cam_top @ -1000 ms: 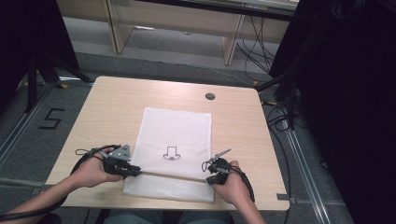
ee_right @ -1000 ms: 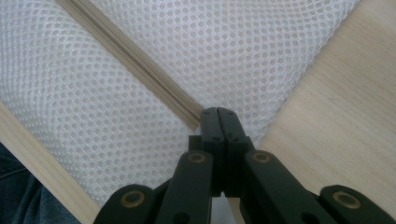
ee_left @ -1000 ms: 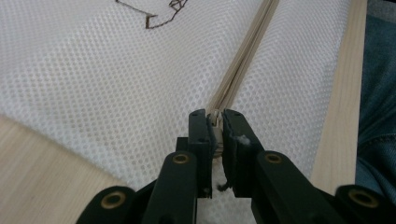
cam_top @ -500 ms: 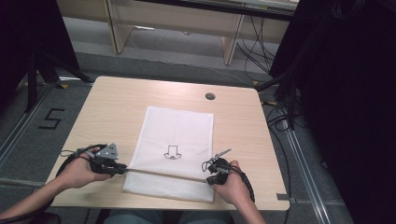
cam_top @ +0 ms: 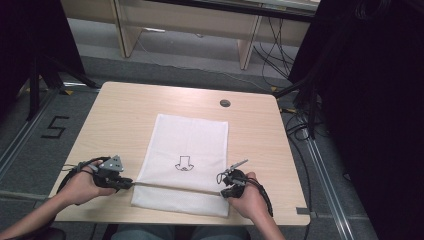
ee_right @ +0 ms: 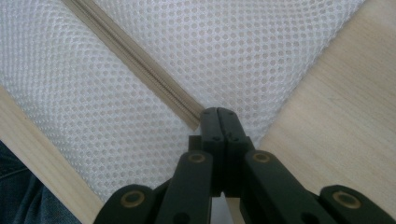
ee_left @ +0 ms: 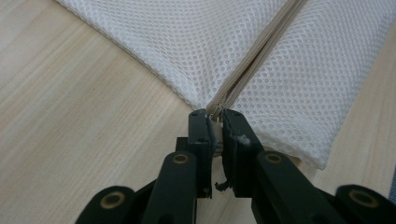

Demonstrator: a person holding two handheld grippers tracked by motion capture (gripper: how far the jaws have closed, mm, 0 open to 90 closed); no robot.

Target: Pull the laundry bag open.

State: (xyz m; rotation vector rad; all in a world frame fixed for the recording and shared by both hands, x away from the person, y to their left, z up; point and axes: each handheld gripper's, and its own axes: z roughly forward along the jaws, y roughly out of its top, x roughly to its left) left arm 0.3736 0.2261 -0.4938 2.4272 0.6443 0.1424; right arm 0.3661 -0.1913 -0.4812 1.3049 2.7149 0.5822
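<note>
Mesh laundry bag (cam_top: 186, 162), white and flat, lies on the pale wooden surface (cam_top: 125, 115) between the two grippers, its zipper (cam_top: 175, 187) running in a straight line from one set of jaws to the other. The left gripper (cam_top: 127, 184) sits at the bag's left edge; in the left gripper view its jaws (ee_left: 218, 122) are clamped on the zipper pull at the zipper's end, with the mesh spreading away ahead of them. The right gripper (cam_top: 223, 190) sits at the bag's right edge, jaws pressed together on the mesh just beside the zipper's other end (ee_right: 194, 119). Bare wood lies open outward of both grippers and beyond the bag's far edge; the surface's near edge is close behind both hands. Whether anything is in the bag cannot be told.
</note>
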